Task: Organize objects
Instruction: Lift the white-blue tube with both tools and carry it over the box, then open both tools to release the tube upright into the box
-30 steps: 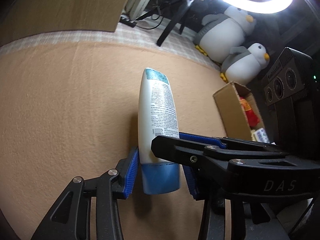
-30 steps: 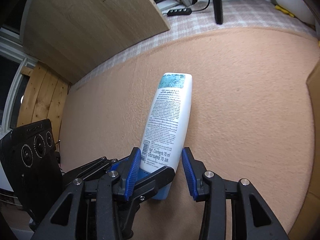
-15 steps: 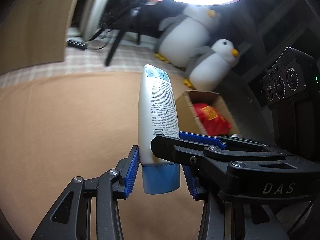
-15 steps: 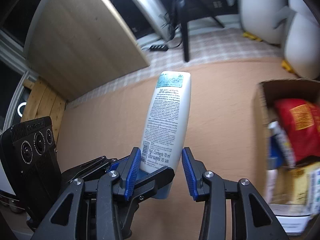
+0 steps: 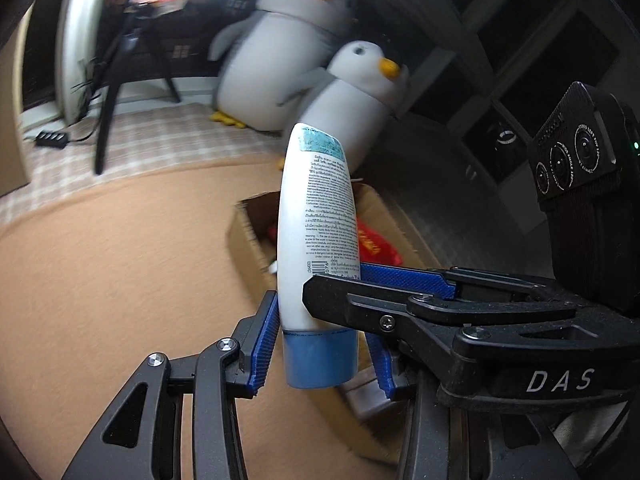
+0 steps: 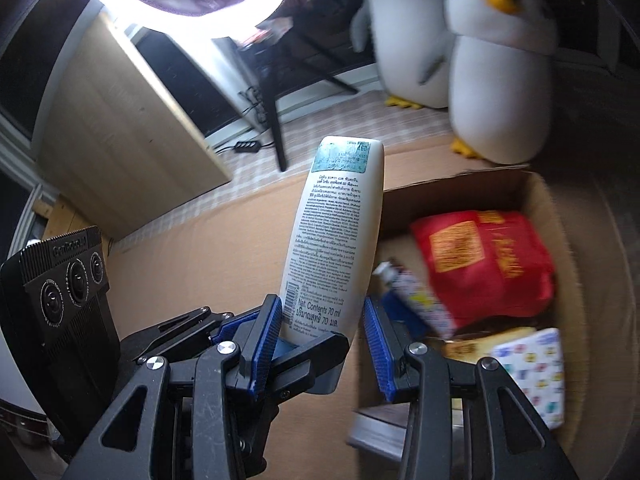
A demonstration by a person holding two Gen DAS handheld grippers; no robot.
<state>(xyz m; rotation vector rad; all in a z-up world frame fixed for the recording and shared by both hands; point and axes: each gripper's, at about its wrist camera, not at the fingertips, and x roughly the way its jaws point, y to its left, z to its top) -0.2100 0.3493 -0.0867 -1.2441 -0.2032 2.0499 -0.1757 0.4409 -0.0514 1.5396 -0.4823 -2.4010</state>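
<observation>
A white lotion bottle (image 5: 316, 232) with a blue cap hangs cap-down in the air above the orange carpet. My left gripper (image 5: 322, 354) is shut on its cap end, blue pads on either side. My right gripper (image 6: 320, 348) is shut on the lower body of the same bottle (image 6: 336, 232) and reaches in from the right in the left wrist view. Just beyond and to the right of the bottle stands an open cardboard box (image 6: 536, 184), which the bottle partly hides in the left wrist view (image 5: 248, 236). In the box lie a red packet (image 6: 488, 264) and patterned cartons (image 6: 532, 368).
Two plush penguins (image 6: 500, 92) stand behind the box. A bright ring light (image 6: 184, 0) on a black tripod (image 6: 276, 128) stands at the back, beside a wooden panel (image 6: 120, 120). A power strip (image 5: 50, 139) lies on the checked floor. Orange carpet (image 5: 100, 280) spreads to the left.
Both grippers have carried the bottle up and across the carpet toward the box. The box and penguins now fill the view behind the bottle. The grip is unchanged.
</observation>
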